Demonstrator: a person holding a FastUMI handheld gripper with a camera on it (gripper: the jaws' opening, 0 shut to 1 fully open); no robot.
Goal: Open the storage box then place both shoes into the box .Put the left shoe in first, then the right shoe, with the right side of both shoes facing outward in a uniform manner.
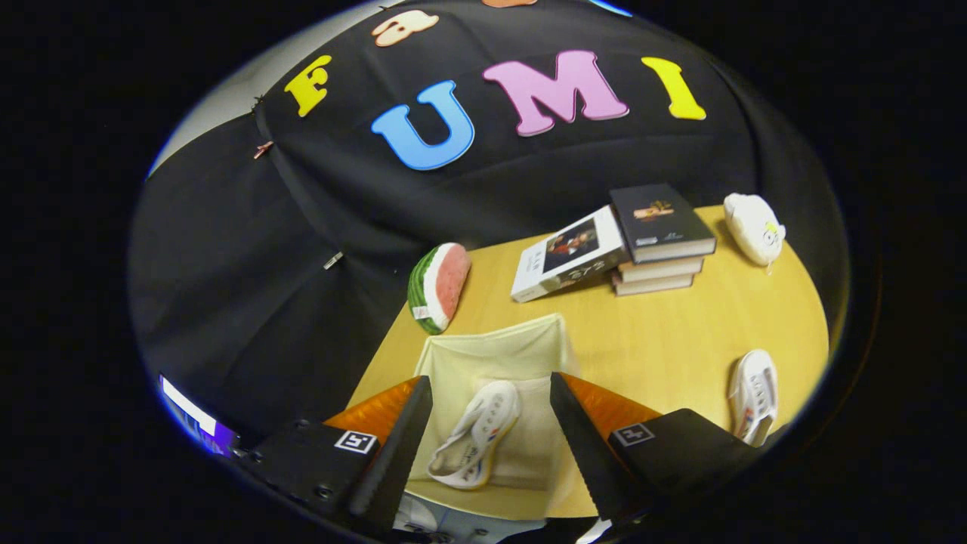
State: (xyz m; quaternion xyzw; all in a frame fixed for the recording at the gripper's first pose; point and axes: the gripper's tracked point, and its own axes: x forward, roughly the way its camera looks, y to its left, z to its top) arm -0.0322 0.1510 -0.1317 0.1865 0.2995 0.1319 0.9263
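Gripper view: one shoe (476, 446) is seen lying in the opened box (498, 351); the gripper (491, 446) is spread, holding nothing. The other shoe (754, 394) remains on the table (665, 332).

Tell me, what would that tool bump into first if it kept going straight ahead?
Probably the shoe lying in the open box, between the open tool's fingers; depth is hard to judge.

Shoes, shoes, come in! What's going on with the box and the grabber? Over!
Gripper open, holding nothing. One shoe inside open box, between the fingers. Second shoe waiting on table. Nothing blocking.
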